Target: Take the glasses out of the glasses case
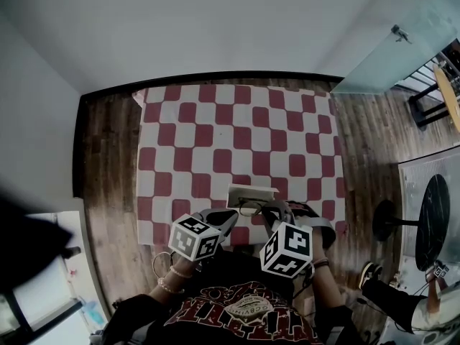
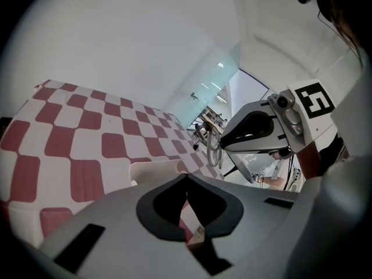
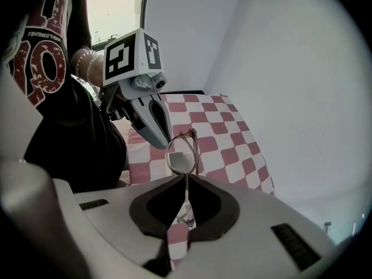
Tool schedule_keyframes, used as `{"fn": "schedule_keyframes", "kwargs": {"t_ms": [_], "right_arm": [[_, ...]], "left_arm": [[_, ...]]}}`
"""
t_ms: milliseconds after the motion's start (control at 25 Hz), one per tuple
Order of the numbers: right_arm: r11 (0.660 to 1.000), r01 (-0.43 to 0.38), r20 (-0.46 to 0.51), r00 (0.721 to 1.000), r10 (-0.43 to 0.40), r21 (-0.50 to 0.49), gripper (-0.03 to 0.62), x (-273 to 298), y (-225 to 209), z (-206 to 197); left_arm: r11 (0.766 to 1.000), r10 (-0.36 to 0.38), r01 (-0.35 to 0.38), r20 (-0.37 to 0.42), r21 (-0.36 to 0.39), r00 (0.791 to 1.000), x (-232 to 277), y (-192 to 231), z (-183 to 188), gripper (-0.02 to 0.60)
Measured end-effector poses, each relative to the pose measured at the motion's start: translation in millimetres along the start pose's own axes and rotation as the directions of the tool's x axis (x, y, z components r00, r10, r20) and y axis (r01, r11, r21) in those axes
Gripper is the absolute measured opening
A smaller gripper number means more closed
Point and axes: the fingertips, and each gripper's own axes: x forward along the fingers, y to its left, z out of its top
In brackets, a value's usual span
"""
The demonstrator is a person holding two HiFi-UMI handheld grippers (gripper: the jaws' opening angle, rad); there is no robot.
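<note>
A white glasses case [image 1: 251,192] lies open on the red-and-white checked cloth [image 1: 237,121], near the table's front edge. Thin-framed glasses [image 1: 251,207] hang just in front of it, and my right gripper [image 1: 269,211] is shut on them. In the right gripper view one temple runs between the closed jaws of that gripper [image 3: 186,176], with the glasses [image 3: 181,151] upright beyond the tips. My left gripper [image 1: 231,214] is shut, its tips [image 2: 186,175] right at the case [image 2: 154,171]; nothing shows between the jaws. The left gripper view shows the glasses [image 2: 214,145] held off the cloth.
The cloth-covered table stands on a wooden floor against a white wall. A round black side table [image 1: 433,223] and a person's shoe [image 1: 369,272] are at the right. A glass panel [image 1: 388,56] leans at the far right corner.
</note>
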Motion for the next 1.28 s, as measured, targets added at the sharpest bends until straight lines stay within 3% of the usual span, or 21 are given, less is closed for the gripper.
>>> {"fn": "schedule_keyframes", "kwargs": {"t_ms": [1280], "right_arm": [[0.998,-0.029,0.024,0.999,0.030,-0.064,0.032,-65.5,14.4,15.2]], "left_arm": [[1.000,-0.018,0.019,-0.060,0.019,0.998,21.1,-15.6,-18.8,0.008]]}}
